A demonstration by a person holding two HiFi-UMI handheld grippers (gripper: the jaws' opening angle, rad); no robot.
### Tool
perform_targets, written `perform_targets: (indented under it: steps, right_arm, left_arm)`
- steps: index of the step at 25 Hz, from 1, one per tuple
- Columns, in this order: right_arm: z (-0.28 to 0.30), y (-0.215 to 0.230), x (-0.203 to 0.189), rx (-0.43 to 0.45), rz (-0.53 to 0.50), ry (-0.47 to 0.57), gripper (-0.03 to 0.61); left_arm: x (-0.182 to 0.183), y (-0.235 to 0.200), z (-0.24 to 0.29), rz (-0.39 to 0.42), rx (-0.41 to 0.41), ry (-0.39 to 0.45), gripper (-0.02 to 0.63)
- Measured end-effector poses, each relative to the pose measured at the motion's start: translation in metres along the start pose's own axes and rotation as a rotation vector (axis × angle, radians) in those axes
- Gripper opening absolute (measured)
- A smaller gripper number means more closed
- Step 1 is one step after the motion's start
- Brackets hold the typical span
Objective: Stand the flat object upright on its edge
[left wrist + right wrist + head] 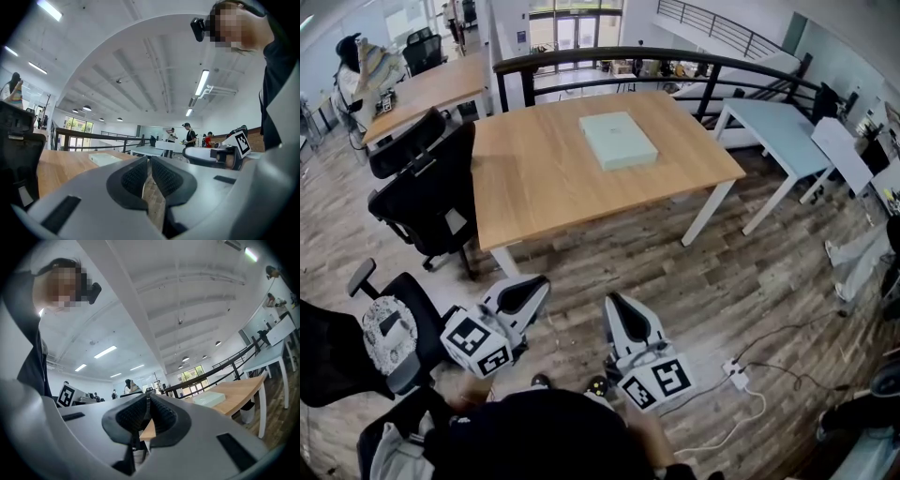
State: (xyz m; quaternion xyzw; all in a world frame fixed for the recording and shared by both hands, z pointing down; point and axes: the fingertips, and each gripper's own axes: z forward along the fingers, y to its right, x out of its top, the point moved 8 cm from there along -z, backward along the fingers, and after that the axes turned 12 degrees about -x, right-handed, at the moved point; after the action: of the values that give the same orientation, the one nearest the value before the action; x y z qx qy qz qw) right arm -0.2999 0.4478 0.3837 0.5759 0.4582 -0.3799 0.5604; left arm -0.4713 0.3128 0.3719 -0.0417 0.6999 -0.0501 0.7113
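My left gripper (530, 292) and right gripper (617, 309) sit closed and empty, off the table (534, 178). The pale-green box (619, 140) lies flat near its far edge.

A pale green flat box (619, 140) lies on the wooden table (534, 183).

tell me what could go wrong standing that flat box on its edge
1. The box lies flat toward the table's far side, so a tipping push might slide it instead.
2. The left gripper and right gripper are shut and far off; they must open first.
3. The power strip on the floor could catch a foot.
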Motion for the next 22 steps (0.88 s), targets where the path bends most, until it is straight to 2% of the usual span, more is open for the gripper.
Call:
perform_targets:
  steps: [10, 22]
  right_arm:
    - [0.008, 0.02, 0.002, 0.067, 0.026, -0.006, 0.032]
    - [0.01, 0.055, 0.016, 0.121, 0.023, -0.002, 0.032]
  left_arm:
    - [-0.001, 0.004, 0.01, 0.0, 0.085, -0.003, 0.038]
    - [0.0, 0.015, 0.041, 0.011, 0.134, 0.007, 0.038]
